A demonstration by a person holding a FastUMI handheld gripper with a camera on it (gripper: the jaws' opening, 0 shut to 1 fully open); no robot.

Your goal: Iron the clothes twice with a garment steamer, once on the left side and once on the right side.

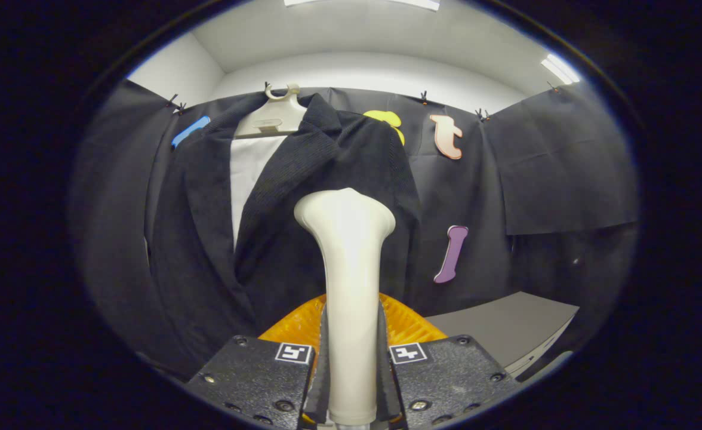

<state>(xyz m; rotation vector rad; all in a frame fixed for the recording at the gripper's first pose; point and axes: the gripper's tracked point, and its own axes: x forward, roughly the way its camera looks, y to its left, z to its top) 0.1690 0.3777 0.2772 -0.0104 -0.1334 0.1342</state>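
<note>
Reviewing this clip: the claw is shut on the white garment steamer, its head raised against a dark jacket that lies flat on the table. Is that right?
Not quite. The claw is shut on the white garment steamer with its head raised against the dark jacket, but the jacket hangs on a pale hanger on the booth's wall rather than lying flat on the table. The gripper view shows this.

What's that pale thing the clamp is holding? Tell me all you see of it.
It is the garment steamer: a smooth, cream, plastic-looking body, slim at the handle and flaring to a wide rounded head. It stands upright, the gripper shut on its handle with a finger on each side. Its head sits before the dark jacket on the hanger; contact is unclear.
</note>
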